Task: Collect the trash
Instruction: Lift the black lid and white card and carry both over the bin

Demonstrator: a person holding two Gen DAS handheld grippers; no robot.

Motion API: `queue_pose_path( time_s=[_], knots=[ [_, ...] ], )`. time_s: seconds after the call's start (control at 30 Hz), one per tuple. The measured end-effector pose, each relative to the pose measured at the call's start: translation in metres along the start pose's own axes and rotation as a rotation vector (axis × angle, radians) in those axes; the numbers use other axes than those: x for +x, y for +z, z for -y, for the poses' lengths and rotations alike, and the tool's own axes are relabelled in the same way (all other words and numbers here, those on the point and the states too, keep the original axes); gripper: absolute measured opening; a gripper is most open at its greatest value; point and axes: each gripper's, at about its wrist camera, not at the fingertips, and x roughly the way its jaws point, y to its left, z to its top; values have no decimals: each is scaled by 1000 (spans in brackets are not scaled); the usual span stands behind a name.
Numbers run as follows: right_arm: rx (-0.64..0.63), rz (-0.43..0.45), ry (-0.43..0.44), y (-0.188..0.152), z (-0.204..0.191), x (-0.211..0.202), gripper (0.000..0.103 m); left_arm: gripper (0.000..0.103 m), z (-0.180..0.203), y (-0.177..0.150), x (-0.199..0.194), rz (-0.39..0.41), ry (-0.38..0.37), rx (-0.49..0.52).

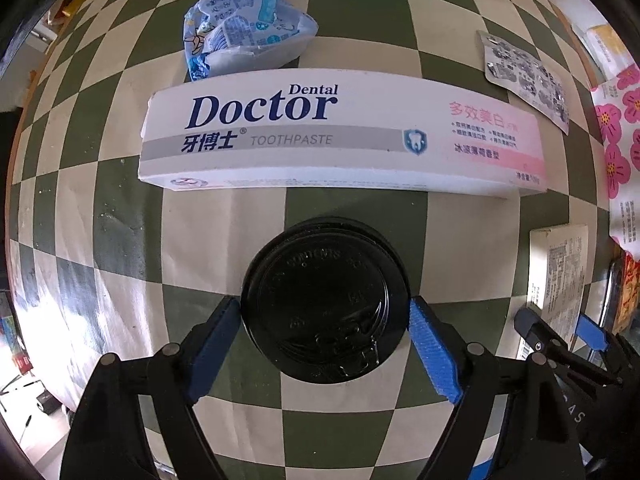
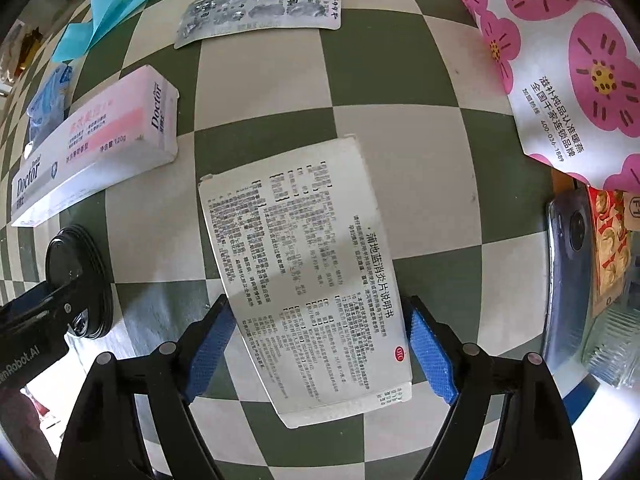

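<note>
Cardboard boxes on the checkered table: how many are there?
2: the toothpaste box beyond the black lid; the medicine box between the right gripper's fingers. More may be hidden.

Left gripper (image 1: 325, 312) and right gripper (image 2: 320, 326), fingers spread.

On the checkered table (image 1: 120, 240), the cup lid (image 1: 326, 300) lay just before the toothpaste box (image 1: 340, 136), with a crumpled wrapper (image 1: 244, 28) behind that box. A blister pack (image 2: 260, 8) lay beyond the medicine box (image 2: 304, 272), and a flowered bag (image 2: 560, 60) lay to its right.
</note>
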Motion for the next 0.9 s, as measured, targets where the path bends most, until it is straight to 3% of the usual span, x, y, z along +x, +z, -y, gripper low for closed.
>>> queue_pose_path(
  time_s=[0.07, 0.23, 0.47, 0.77, 0.9],
  knots=[
    [0, 14, -2, -19, -26, 17, 83, 83, 1, -4, -6, 14, 7, 13],
    [-2, 43, 1, -44, -39, 17, 80, 83, 4, -17, -31, 98, 44, 50],
    [-21, 162, -18, -70, -63, -14, 80, 83, -9, -41, -74, 215, 74, 77],
    [21, 303, 40, -129, -91, -78, 80, 83, -72, -101, -128, 332, 35, 52],
    [29, 343, 71, -181, -118, -101, 80, 83, -110, -140, -146, 378, 2, 53]
  ],
)
